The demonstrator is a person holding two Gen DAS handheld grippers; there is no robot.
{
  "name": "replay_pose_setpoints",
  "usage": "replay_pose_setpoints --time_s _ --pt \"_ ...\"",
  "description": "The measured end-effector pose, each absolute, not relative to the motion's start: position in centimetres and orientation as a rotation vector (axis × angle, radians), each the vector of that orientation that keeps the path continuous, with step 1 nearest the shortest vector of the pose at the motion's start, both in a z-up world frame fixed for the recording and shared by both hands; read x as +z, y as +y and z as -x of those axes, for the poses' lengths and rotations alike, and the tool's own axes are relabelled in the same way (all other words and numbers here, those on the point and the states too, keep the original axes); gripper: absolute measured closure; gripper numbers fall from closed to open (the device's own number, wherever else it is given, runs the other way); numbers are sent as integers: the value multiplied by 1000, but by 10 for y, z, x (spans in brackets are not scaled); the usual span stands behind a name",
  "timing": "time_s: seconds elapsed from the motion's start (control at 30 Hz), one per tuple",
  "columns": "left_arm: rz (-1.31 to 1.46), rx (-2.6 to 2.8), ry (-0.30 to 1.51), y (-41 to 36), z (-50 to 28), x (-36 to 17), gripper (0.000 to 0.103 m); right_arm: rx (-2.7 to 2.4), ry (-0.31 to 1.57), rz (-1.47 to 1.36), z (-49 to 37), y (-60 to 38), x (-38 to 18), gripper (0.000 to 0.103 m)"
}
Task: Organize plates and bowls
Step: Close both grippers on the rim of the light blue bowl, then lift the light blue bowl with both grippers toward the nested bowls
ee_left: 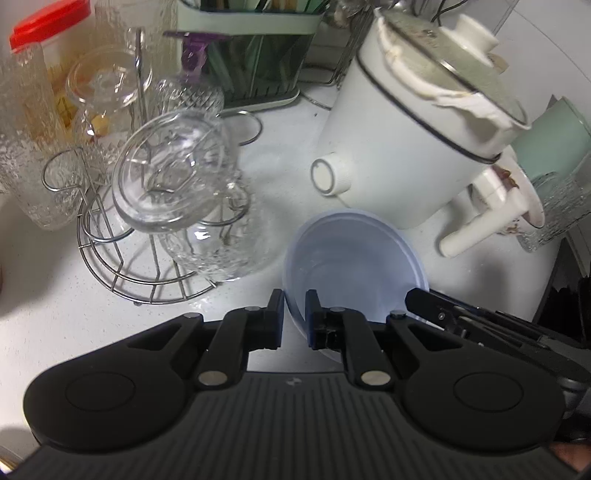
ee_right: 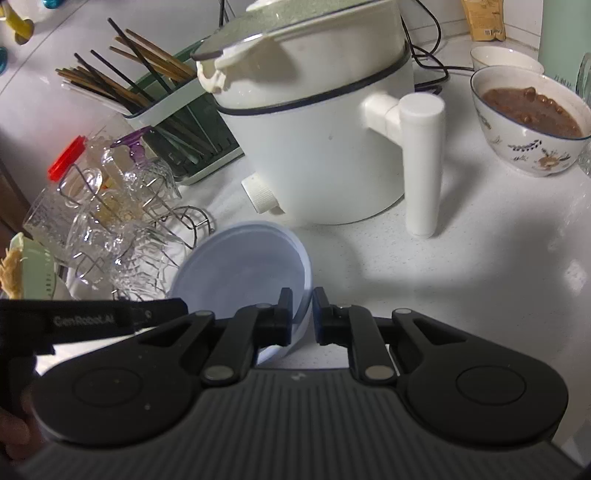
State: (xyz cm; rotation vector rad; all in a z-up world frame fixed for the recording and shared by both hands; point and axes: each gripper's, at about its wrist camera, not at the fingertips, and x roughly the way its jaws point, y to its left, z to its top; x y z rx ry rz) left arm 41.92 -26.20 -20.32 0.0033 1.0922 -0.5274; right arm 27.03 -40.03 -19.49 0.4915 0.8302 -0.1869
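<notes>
on bowl rim (ee_left: 295, 258): both tongs (ee_left: 294, 306) (ee_right: 302, 304) clamped.

surface: white counter (ee_right: 480, 258) | at tongs: blue bowl (ee_right: 243, 266) | beyond: pot (ee_right: 325, 147) | left: glass rack (ee_left: 147, 258) | right: filled bowl (ee_right: 528, 122)

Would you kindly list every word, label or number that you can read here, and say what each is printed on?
"GenRobot.AI": on the black body of the left gripper, seen from the right wrist camera; slightly blurred.
Yellow packet by the back wall: print too blurred to read.
A small logo on each gripper's ribbed base: illegible.
Nothing else bears text.
</notes>
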Motion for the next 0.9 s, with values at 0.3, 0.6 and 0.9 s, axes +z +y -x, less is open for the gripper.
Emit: replay_pose_setpoints --time_s 0.3,0.6,0.9 --pt "137 -509 1098 -245 -400 -176 89 -152 815 -504 -249 -403 -167 89" --pt "183 -484 1121 -232 -370 -154 89 -150 835 -558 -222 -398 -144 89" --pt "205 -503 1104 -216 -341 -126 89 -127 822 -606 -194 -393 -120 89"
